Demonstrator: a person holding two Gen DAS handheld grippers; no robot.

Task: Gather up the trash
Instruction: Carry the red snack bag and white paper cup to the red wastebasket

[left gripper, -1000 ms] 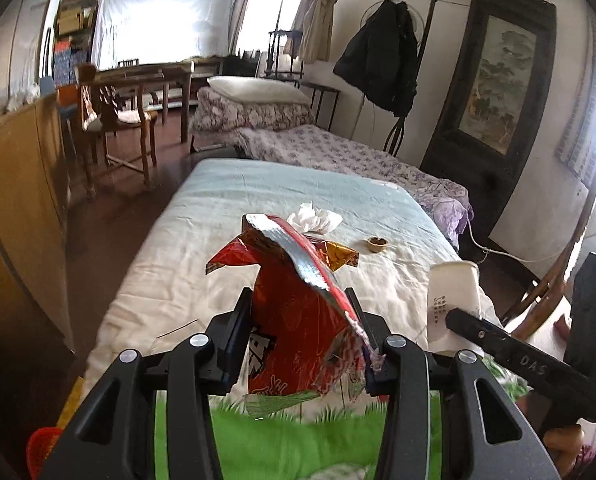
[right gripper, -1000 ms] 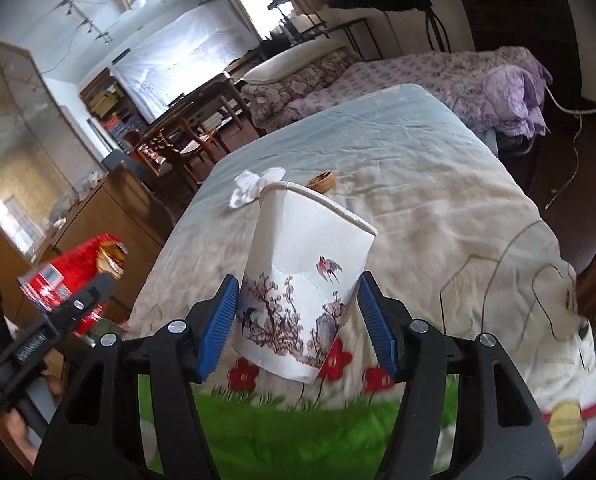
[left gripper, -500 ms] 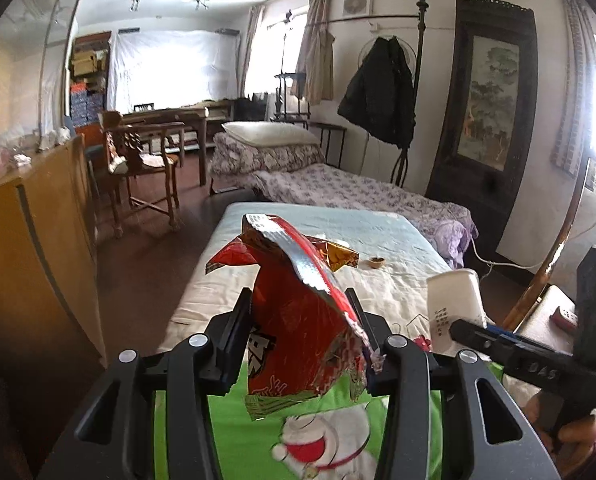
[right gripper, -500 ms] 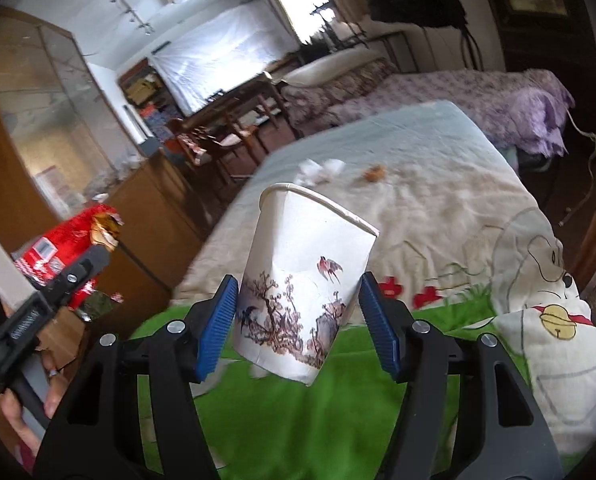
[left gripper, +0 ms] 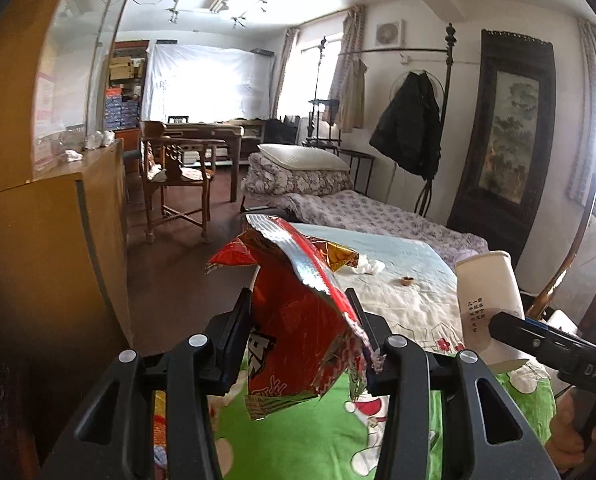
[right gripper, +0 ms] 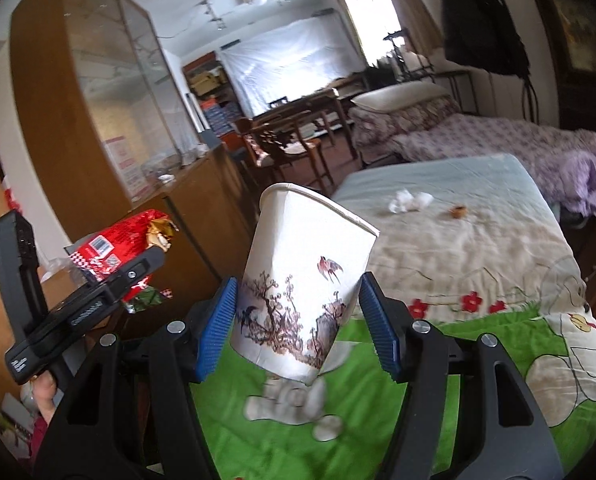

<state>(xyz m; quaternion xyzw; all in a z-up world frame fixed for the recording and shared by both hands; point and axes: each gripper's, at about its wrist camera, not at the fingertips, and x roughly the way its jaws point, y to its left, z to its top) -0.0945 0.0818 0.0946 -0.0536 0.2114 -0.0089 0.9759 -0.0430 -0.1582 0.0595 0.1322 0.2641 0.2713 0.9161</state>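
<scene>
The bed with the green cartoon-print cover and pale sheet (right gripper: 478,248) filled the lower and right parts of both views.

The white paper cup printed with trees and birds (right gripper: 302,292) stood at centre frame in the right wrist view, tilted, clamped low on its wall between the blue pads of the right gripper (right gripper: 298,332). It appeared light and thin-walled; a hard squeeze would likely crush it, so a hold on the lower wall seemed sound.

The crumpled red foil snack bag (left gripper: 302,320) sat at lower centre of the left wrist view, pinched at its middle by the left gripper (left gripper: 302,336), jaws closed on it. It looked very light, limp and slippery, best gripped across a bunched fold.

A crumpled white tissue (right gripper: 410,201) and a small brown object (right gripper: 457,211) lay on the sheet at right of centre, near each other, uncollected.

The right wrist view showed the cup's print and the bag's barcode face; the left wrist view showed the cup's text side and the bag's torn silver lining. No bin was visible in either.
</scene>
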